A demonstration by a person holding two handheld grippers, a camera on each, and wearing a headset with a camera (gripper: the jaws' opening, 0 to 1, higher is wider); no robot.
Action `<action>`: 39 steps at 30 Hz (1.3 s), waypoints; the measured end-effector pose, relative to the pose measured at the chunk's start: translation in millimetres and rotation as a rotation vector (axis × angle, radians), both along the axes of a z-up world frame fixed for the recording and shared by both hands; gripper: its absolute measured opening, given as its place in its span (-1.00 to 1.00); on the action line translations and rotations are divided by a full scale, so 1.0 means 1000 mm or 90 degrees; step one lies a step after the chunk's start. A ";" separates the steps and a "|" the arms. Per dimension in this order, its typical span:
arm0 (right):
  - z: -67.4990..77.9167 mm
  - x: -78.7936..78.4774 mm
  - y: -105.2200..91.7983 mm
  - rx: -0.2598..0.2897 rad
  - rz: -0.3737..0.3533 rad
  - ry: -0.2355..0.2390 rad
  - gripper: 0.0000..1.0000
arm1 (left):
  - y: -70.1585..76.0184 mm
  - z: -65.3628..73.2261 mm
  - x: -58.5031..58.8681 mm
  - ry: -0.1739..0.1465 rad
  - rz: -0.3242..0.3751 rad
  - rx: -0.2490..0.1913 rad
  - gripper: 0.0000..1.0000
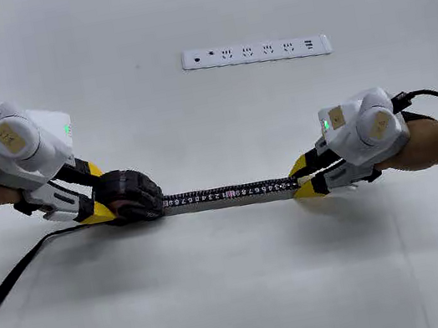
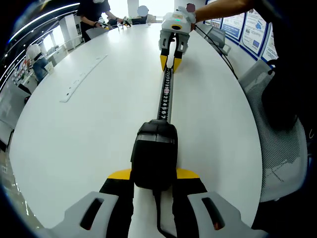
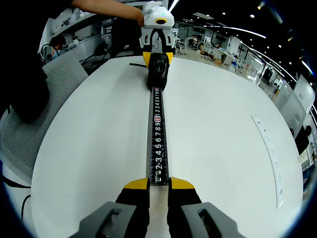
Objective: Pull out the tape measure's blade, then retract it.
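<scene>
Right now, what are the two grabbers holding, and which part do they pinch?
The left gripper clamps the tape measure by its black body. The right gripper pinches the blade at its free tip.

White numerals are running along the dark blade [image 3: 157,144], the only print that is coming through clearly. In the right gripper view, at the end farthest from the case [image 3: 158,69], the digits 2 through 9 are reading off in a row. Closer to the case a red-marked figure is interrupting them, and beyond it a smaller 1 to 7 is repeating toward the case. In the left gripper view, 2 3 4 5 6 7 is showing just ahead of the case. In the head view the digits are blurring. Wall posters [image 2: 252,25] far behind the case are carrying print too small to read.
</scene>
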State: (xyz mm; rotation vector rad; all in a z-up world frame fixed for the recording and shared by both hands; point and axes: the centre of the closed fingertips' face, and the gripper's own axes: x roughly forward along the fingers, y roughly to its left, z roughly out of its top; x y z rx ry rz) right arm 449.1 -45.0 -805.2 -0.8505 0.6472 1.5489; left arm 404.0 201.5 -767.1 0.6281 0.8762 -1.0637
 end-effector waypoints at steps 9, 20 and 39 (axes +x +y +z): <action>0.000 0.002 -0.011 -0.024 -0.002 -0.004 -0.82 | 0.001 0.000 0.001 0.002 0.000 0.003 -0.53; -0.001 0.000 -0.022 -0.037 -0.013 0.002 -0.82 | 0.000 -0.001 0.001 0.004 -0.002 0.008 -0.52; 0.001 0.000 -0.020 -0.054 -0.008 0.013 -0.77 | -0.001 -0.001 0.001 0.002 -0.012 0.015 -0.50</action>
